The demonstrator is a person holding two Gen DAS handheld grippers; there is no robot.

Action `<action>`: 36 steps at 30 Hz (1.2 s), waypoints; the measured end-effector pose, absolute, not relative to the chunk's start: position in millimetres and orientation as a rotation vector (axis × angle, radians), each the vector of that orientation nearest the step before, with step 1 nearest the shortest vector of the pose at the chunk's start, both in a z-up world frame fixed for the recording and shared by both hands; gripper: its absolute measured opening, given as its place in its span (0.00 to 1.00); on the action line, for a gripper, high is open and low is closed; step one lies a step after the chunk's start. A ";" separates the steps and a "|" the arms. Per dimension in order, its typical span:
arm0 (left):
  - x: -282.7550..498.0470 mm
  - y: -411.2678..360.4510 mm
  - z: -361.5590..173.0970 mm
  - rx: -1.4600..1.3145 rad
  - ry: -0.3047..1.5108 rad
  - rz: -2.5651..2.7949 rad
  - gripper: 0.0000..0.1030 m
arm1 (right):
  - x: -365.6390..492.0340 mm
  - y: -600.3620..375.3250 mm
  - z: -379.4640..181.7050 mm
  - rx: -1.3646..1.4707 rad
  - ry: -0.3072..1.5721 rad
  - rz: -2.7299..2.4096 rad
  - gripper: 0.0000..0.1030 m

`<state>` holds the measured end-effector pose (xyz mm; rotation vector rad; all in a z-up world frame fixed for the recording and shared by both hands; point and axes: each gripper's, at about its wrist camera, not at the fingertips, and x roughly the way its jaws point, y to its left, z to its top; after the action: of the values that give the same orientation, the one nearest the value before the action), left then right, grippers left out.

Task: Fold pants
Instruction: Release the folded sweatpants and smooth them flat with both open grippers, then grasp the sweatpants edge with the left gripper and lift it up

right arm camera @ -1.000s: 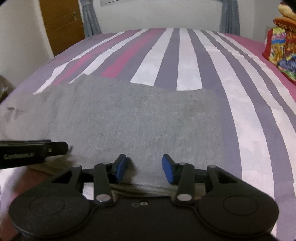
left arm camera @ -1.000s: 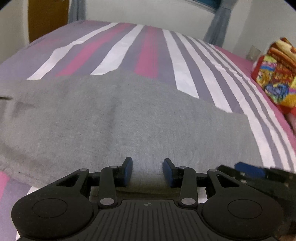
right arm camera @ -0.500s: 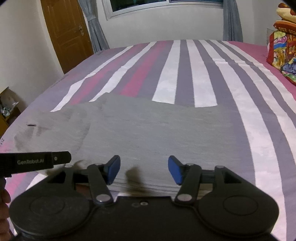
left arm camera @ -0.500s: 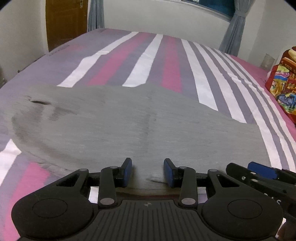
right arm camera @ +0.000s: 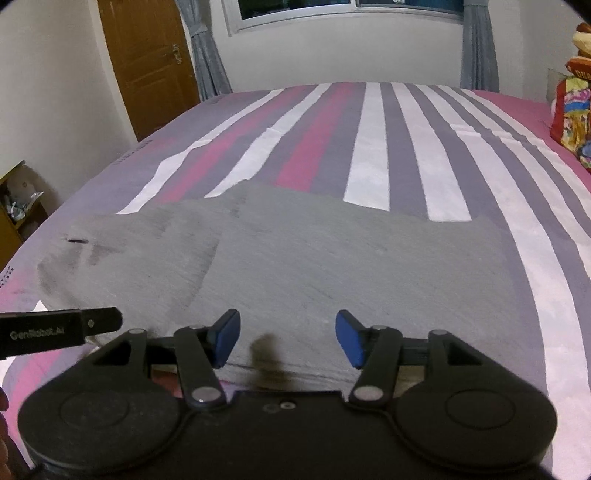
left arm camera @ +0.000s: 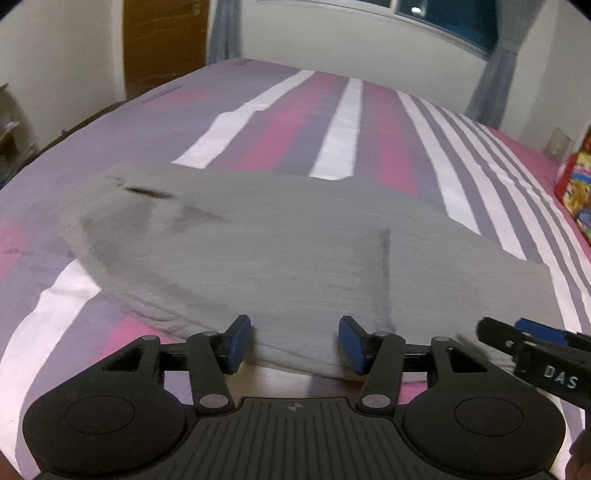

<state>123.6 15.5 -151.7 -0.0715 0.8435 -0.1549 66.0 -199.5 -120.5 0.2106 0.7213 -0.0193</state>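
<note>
- Left gripper: blue fingers are spread wide, nothing pinched; they sit over the near edge of the grey pants.
- Right gripper: blue fingers are likewise spread apart, nothing held between them, at the pants' near edge.
- Pants are laid flat across the striped bedsheet, long axis running left to right, close to the near side of the bed.
- A folded layer is seen on the right portion; its edge shows as a dark crease in the left wrist view and as a diagonal step in the right wrist view.
- A small dark slit is seen near the left end of the fabric.
- Each gripper is seen at the edge of the other's view, side by side.
- A wooden door, curtained window and a colourful bag at the right are seen behind the bed.
</note>
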 end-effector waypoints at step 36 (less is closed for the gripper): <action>199.6 186.0 -252.2 -0.816 0.815 -0.005 0.62 | 93.8 -182.0 -159.7 0.159 0.767 0.018 0.64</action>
<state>199.6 186.0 -252.2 -0.8165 0.8154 -0.0046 93.8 -182.0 -159.7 0.1587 0.7674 0.0181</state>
